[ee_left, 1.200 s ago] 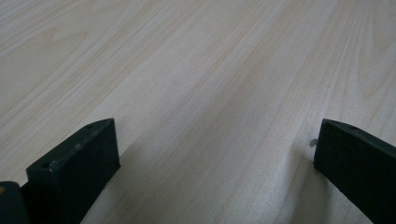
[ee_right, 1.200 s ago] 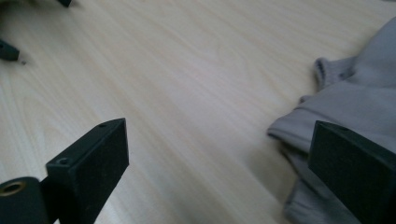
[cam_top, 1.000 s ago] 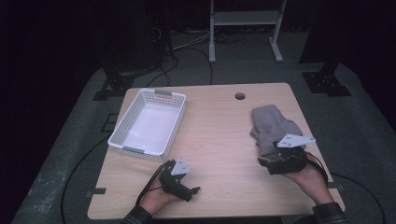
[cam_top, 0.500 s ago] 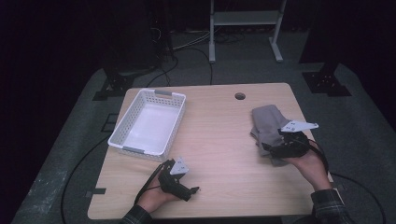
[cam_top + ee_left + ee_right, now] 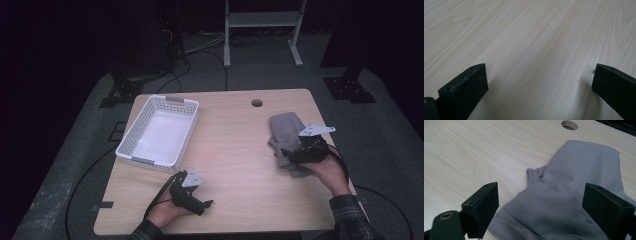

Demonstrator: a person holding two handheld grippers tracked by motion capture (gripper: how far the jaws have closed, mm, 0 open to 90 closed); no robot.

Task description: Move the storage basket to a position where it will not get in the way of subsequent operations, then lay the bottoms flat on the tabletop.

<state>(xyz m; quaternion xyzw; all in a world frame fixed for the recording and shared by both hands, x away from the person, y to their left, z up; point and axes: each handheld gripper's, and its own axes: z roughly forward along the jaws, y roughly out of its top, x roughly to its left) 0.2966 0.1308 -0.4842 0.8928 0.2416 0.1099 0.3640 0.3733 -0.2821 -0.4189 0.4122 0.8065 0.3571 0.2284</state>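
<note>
A crumpled grey cloth (image 5: pixel 285 125) lies on the right side of the wooden table (image 5: pixel 235 145). My right gripper (image 5: pixel 286 153) hovers over the cloth's near part, held in a hand that comes in from the lower right. In the right gripper view the right gripper (image 5: pixel 541 186) stands open, its jaws wide to either side of the grey cloth (image 5: pixel 584 165) without pressing on it; a ribbed hem shows near the cloth's middle. My left gripper (image 5: pixel 206 204) rests near the table's front edge, open, and in its own view the left gripper (image 5: pixel 540 68) has bare wood between the jaws.
A white plastic basket (image 5: pixel 131 146) with nothing in it stands at the table's left. A round cable hole (image 5: pixel 257 103) is in the table's far middle. Bare wood lies between basket and cloth. Cables and a metal stand are on the dark floor behind.
My right gripper has moved away from the person, from the cloth's near edge to over the cloth. The left gripper has stayed put.
</note>
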